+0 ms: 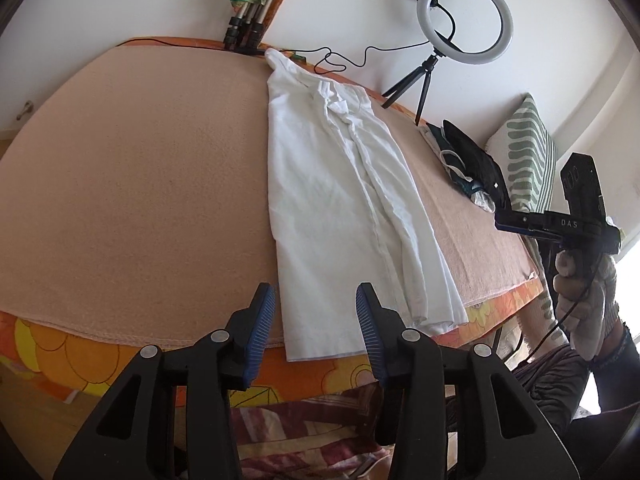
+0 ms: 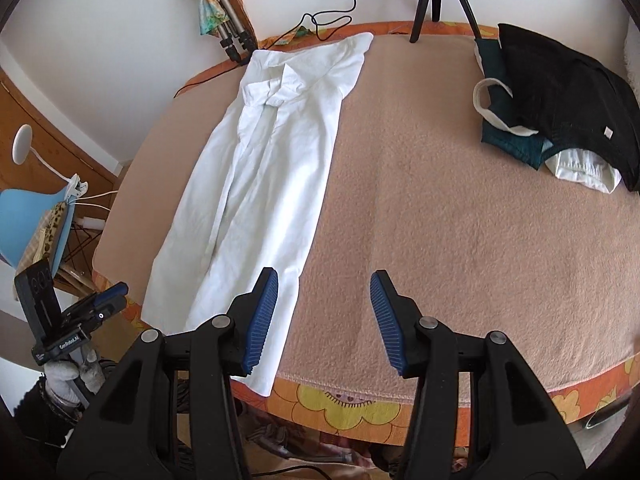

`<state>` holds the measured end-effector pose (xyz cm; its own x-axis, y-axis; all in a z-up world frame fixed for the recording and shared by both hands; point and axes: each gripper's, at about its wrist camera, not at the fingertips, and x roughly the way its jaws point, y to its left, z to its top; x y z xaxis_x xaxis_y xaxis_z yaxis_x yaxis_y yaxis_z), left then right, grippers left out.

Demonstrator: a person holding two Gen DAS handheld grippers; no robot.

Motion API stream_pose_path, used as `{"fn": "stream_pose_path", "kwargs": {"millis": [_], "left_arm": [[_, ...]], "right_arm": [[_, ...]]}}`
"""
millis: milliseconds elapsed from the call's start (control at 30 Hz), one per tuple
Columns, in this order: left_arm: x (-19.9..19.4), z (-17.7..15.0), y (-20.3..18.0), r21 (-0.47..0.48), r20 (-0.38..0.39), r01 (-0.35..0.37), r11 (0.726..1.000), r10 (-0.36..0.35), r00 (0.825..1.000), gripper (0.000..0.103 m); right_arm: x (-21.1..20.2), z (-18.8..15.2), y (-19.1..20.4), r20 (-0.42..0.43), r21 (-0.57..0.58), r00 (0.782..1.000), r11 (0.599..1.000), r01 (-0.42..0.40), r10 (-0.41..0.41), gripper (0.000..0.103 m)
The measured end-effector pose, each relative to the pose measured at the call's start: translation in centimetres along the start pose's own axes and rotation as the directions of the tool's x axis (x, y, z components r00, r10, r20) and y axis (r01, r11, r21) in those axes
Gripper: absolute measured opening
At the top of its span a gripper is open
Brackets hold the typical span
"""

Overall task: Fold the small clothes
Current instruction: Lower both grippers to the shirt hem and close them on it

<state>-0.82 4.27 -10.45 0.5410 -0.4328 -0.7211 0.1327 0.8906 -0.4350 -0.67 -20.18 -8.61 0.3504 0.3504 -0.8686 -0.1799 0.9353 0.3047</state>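
White walls back a worktop (image 2: 460,216) spread with a peach fleece blanket over an orange flowered cloth.

Item: white shirt (image 1: 340,200) (image 2: 256,184), collared, folded lengthwise into a long narrow strip. It lies flat on the blanket, collar end at the far edge, hem end hanging slightly over the near edge.

Left tongs (image 1: 316,320): blue ribbed pads apart, nothing between them, poised above the hem end at the near edge of the worktop, not touching the cloth. In the right wrist view these tongs (image 2: 110,300) show at lower left, off the corner of the worktop, carried by a gloved hand (image 2: 72,376).

Right tongs (image 2: 324,316): pads apart, empty, over bare blanket just beside the shirt's hem; the left-hand pad overlaps the shirt's edge in the picture. In the left wrist view the right unit (image 1: 560,220) shows side-on at the right edge, its gloved hand (image 1: 580,300) beyond the corner of the worktop.

Pile of clothes (image 2: 560,108) (image 1: 472,164): black, teal and white pieces, at the far right of the worktop, well apart from the shirt.

Ring light (image 1: 464,18) on a small black tripod, at the far edge.

Striped cushion (image 1: 528,152), beyond the pile.

Folded tripod legs (image 2: 228,12), against the wall.

Blue lamp (image 2: 28,224), left of the worktop.
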Motion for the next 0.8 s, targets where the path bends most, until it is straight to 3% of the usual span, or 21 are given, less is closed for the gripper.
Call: {"fn": "stream_pose_path", "kwargs": {"millis": [200, 367, 600, 800], "left_arm": [[1.1, 0.0, 0.6, -0.022, -0.049, 0.003, 1.0, -0.004, 0.999, 0.041], [1.8, -0.2, 0.9, -0.052, -0.082, 0.016, 0.998, -0.02, 0.996, 0.041], [2.6, -0.7, 1.1, -0.051, -0.117, 0.025, 0.998, -0.031, 0.993, 0.041], [2.5, -0.8, 1.4, -0.086, -0.1, 0.044, 0.995, -0.053, 0.994, 0.038]], "right_arm": [[2.8, -4.6, 0.8, -0.068, 0.006, 0.997, 1.0, -0.03, 0.031, 0.051], [4.7, -6.0, 1.2, -0.09, 0.013, 0.995, 0.999, -0.042, 0.043, 0.051], [4.9, -6.8, 3.2, -0.054, -0.049, 0.997, 0.997, -0.052, 0.049, 0.05], [4.9, -6.8, 3.5, -0.045, -0.058, 0.998, 0.997, -0.05, 0.048, 0.034]]}}
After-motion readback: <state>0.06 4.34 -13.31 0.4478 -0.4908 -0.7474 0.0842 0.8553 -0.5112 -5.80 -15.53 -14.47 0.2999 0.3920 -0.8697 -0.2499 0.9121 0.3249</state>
